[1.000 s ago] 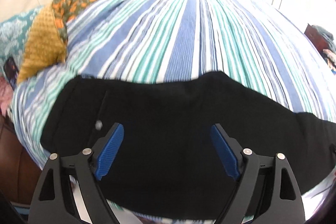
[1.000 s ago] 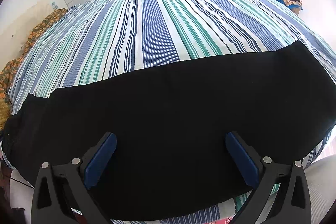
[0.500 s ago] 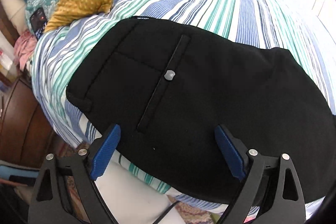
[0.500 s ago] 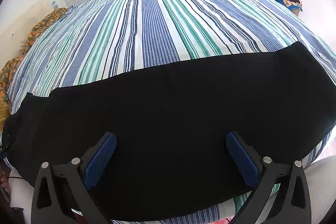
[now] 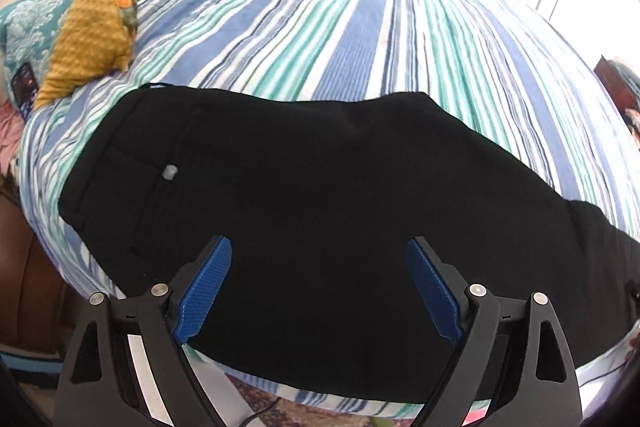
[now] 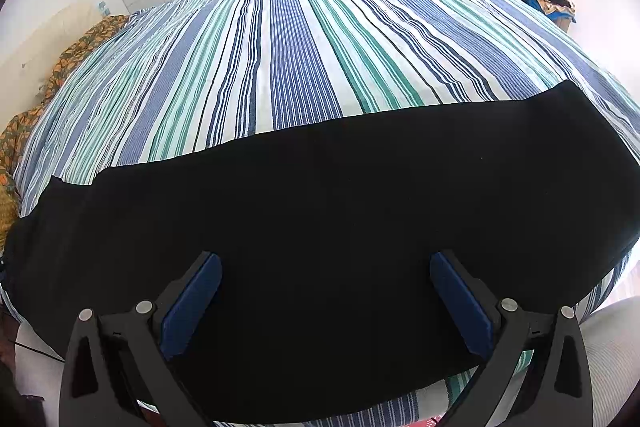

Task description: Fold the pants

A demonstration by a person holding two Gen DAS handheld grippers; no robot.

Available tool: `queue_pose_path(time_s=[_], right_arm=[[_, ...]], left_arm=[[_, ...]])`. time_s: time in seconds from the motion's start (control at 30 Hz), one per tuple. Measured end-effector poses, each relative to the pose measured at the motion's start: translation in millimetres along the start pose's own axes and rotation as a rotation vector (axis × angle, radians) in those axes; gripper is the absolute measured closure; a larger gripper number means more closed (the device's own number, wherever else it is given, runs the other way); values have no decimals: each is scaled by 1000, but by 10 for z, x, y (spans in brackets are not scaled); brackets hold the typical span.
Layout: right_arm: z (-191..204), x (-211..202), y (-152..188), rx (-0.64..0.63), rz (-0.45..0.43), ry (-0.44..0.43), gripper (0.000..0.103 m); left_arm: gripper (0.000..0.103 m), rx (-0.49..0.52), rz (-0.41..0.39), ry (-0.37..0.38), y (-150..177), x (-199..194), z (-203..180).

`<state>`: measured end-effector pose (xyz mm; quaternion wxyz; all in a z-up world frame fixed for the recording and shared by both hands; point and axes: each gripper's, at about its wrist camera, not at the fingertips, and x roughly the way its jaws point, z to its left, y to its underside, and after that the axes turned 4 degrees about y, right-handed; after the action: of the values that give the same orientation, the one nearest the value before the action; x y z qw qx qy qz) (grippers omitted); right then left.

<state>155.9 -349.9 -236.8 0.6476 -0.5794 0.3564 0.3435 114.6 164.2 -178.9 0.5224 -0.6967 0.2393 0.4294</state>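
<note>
Pants (image 5: 320, 195) are lying flat across the bed (image 5: 340, 27); we are holding left tool (image 5: 320, 291) and right tool (image 6: 326, 301) agape, empty. Limp fabric: we are judging waistband and hem best holds.

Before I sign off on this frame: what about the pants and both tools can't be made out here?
- Black pants, left wrist view: leg end cut off by the right edge.
- Pants' near hem, right wrist view: hidden behind the open right tool.
- Fold layers: fabric too dark.
- Left tool, open: height above cloth unclear.
</note>
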Motion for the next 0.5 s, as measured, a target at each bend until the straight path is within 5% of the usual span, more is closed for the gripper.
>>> queue_pose_path(time_s=[0.5], right_arm=[[2,10,-3,-6,1,4,0]], left_arm=[[12,63,36,-27,181,115,-213]])
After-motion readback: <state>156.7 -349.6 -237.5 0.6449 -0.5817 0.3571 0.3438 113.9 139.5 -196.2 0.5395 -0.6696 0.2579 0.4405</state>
